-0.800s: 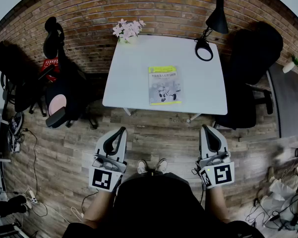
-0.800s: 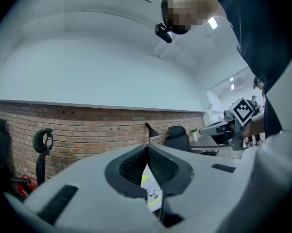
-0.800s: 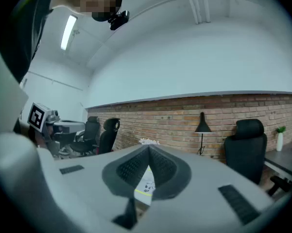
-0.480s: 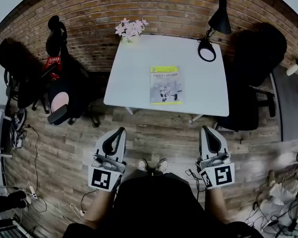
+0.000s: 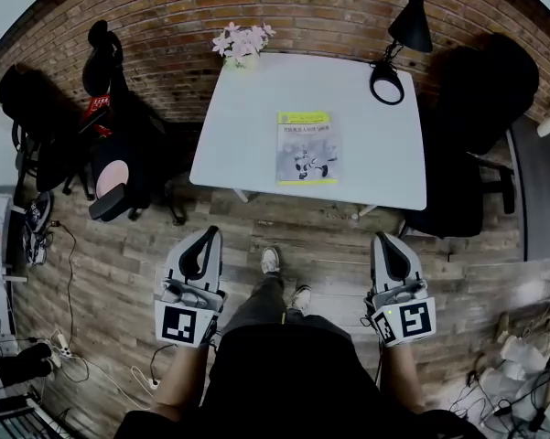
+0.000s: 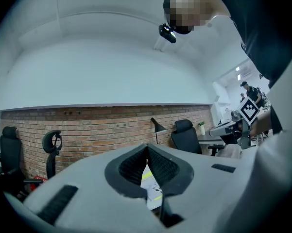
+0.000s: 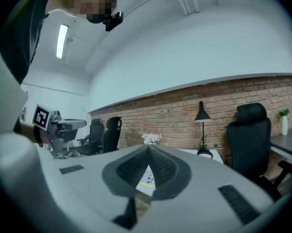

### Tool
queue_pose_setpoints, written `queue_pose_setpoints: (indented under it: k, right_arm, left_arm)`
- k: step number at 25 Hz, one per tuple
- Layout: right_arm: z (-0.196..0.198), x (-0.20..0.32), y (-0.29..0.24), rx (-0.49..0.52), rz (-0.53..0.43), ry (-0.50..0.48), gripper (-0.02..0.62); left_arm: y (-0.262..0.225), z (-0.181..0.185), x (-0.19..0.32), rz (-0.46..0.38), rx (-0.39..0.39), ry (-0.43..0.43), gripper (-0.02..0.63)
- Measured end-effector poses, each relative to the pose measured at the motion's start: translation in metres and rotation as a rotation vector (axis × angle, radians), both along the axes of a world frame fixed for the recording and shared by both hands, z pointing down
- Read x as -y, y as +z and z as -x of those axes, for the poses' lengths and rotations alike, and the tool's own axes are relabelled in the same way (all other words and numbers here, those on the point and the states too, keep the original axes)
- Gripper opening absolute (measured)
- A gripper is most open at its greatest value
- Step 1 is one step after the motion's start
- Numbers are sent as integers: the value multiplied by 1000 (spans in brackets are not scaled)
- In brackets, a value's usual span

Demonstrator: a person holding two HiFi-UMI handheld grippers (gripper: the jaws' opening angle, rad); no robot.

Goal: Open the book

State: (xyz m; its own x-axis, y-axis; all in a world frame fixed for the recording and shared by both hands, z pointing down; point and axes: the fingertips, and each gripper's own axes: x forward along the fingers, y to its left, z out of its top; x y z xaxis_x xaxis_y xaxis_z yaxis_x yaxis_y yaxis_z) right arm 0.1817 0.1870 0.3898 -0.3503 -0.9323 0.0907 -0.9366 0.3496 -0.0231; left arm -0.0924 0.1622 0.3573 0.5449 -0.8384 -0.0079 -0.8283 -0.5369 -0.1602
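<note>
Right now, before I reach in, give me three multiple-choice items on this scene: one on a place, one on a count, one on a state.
1. Where does the book lie? A on the floor; B on the white table; C on a chair.
2. Count each lamp on the table: A one; B two; C three.
3. The book is: A closed; B open flat; C held up.
Answers: B, it lies flat near the table's front edge; A, one black lamp stands at the far right corner; A, its cover faces up.

- We see the book (image 5: 307, 147) closed, cover up, flat on the white table (image 5: 242, 126).
- Grey cover, yellow-green band at its twelve o'clock end.
- It lies near the table's six o'clock edge.
</note>
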Motion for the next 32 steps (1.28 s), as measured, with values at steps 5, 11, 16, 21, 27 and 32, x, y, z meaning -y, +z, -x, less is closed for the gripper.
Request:
queue_pose_setpoints:
  k: [5,11,16,21,27,32]
  right_arm:
    - [-4,18,2,-17,-1,27,14]
    - [2,58,9,-45,61,47,14]
    - [14,116,-7,-75,34,55,14]
    - [30,164,-14,-88,35,74,14]
    - [36,197,-13,-97,56,110,14]
    - [24,215,-8,-104,67,114,14]
  left_arm:
    - [15,-5,26,30,-21,27,25]
    - [21,-12,80,41,-53,77,25]
    - [22,-6,134,57,-76,97,25]
    - [21,-1,181,69,-104,149,25]
    - [40,-8,221,122,-113,200,25]
    - [52,-21,239,151,-105,208,25]
